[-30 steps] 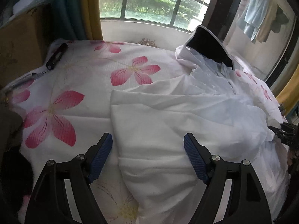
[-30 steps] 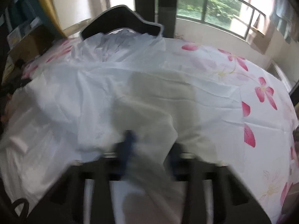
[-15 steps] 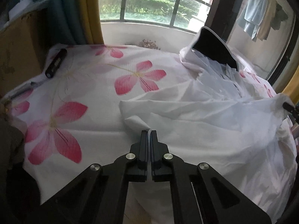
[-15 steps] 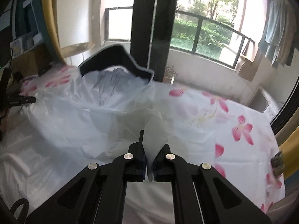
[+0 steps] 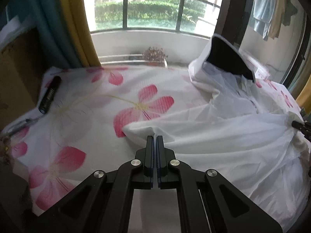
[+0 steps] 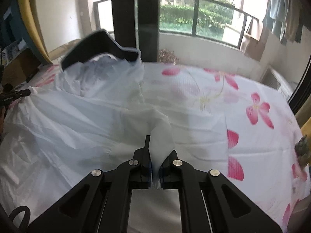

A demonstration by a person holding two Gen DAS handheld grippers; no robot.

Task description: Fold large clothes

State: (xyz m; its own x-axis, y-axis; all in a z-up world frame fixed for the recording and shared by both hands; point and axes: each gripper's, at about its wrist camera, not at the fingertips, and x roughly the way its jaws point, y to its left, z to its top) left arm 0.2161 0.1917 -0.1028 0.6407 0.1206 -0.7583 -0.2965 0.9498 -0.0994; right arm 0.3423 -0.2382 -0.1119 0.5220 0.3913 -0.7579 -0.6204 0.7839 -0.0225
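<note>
The white bedsheet with pink flower print [image 5: 81, 101] covers the whole bed, and on it lies the large white thin-fabric garment with a black-lined hood [image 5: 229, 136], spread toward the window side. My left gripper [image 5: 155, 138] is closed tight on 1 edge of this garment, and my right gripper [image 6: 154, 155] pinches another corner, cloth standing up between its jaws. For a good fold, I think I should lift both corners together, keep the edge stretched, and carry it evenly.

White garment [image 5: 223, 145] — right edge cut off, blurred.
</note>
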